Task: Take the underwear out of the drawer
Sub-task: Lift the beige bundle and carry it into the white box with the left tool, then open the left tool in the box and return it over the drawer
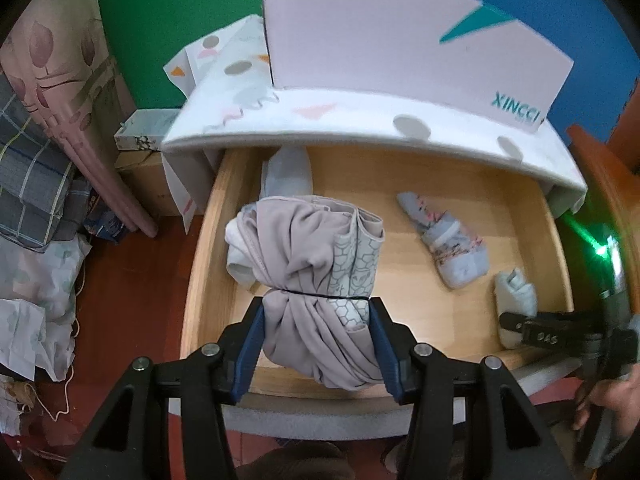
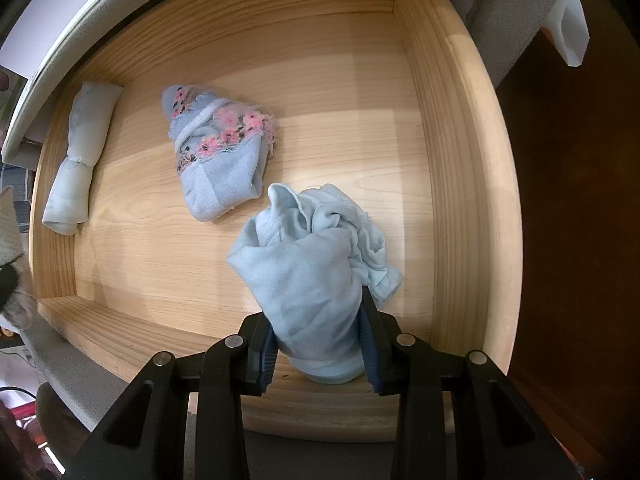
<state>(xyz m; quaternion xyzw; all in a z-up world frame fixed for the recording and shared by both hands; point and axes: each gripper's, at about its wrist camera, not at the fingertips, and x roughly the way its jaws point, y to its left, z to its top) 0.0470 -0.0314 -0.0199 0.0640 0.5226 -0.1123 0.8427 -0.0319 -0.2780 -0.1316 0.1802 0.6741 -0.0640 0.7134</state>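
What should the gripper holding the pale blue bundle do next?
Probably lift straight up. The right gripper is shut on the pale blue underwear, which seems to rest low in the wooden drawer, while the left gripper holds its mauve bundle raised.

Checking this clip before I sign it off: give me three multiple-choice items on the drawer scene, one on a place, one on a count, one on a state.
1. Where does the flowered sock lie?
A. on the drawer floor
B. on the cabinet top
C. in the left tongs

2. How many cloth items lie loose in the drawer, held by no tongs?
A. none
B. two
C. five

3. What are the left tongs doing?
A. standing empty
B. clamping a mauve bundle
C. gripping the drawer wall

Key: 1 A, it rests on bare wood mid-drawer. 2 B, the flowered sock and the pale roll; the right tongs hold the light blue piece. 3 B, the pads squeeze the mauve bundle.
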